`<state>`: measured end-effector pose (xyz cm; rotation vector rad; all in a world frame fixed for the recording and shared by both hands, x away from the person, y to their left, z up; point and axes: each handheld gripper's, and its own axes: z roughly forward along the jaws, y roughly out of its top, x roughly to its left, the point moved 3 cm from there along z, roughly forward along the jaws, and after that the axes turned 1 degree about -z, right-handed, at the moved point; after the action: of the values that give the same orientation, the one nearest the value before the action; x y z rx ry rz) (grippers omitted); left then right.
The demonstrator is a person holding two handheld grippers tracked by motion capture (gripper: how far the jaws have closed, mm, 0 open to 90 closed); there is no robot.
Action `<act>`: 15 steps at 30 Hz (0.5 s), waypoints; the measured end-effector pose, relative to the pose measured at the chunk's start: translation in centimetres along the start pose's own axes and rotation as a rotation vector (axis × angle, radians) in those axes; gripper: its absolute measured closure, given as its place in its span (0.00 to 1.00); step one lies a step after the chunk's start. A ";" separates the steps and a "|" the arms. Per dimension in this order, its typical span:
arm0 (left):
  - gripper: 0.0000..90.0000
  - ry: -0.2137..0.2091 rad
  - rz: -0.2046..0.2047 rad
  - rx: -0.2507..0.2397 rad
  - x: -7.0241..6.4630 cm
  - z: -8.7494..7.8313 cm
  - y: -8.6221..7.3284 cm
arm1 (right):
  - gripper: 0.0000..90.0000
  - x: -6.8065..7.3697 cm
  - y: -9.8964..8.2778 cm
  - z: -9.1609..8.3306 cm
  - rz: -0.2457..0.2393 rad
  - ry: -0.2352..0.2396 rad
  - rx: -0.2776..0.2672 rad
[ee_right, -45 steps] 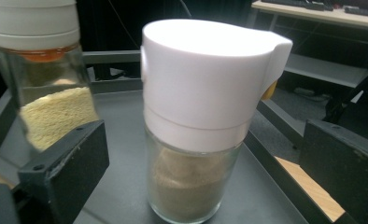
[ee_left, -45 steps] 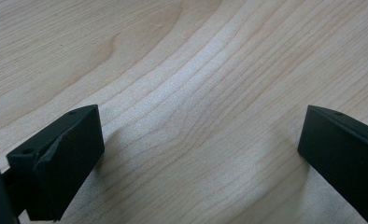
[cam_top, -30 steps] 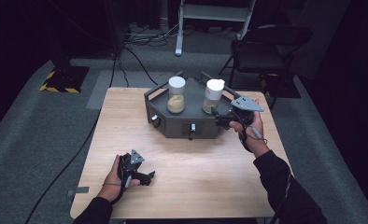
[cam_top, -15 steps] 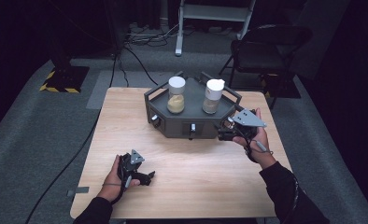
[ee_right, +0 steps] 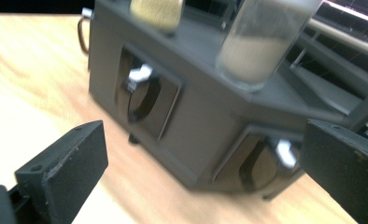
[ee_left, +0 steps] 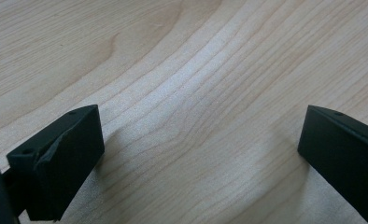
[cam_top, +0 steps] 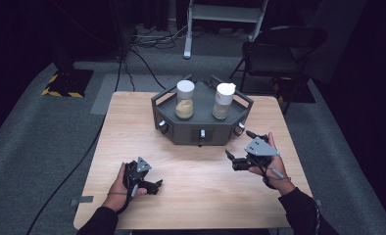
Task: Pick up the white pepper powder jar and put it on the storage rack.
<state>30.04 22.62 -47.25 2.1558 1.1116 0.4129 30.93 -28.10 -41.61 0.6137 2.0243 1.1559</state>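
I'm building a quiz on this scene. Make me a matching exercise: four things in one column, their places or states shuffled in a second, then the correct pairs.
Things:
1. left hand-held gripper
2. right hand-held gripper
3. jar with yellow powder
4. jar with pale beige powder

Places or states:
A. stands on the right side of the grey hexagonal stand
B. open, low over bare wood at the near left of the table
C. open, in front of the stand's right corner
D. stands on the left side of the stand

Pairs: 1-B, 2-C, 3-D, 4-A
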 end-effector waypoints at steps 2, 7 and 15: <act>0.00 0.000 0.000 0.000 0.0 0.0 0.0 | 0.01 0.3 -0.7 -0.2 -0.011 0.002 0.018; 0.00 -0.001 0.000 0.000 0.0 0.0 0.0 | 0.01 0.8 -2.0 -0.6 -0.016 0.021 0.054; 0.00 -0.002 0.001 0.000 0.0 0.0 0.0 | 0.01 0.9 -3.7 -0.9 -0.037 0.043 0.111</act>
<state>30.08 22.65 -47.25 2.1562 1.1089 0.4109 29.47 -29.78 -44.82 0.6077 2.1387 1.0484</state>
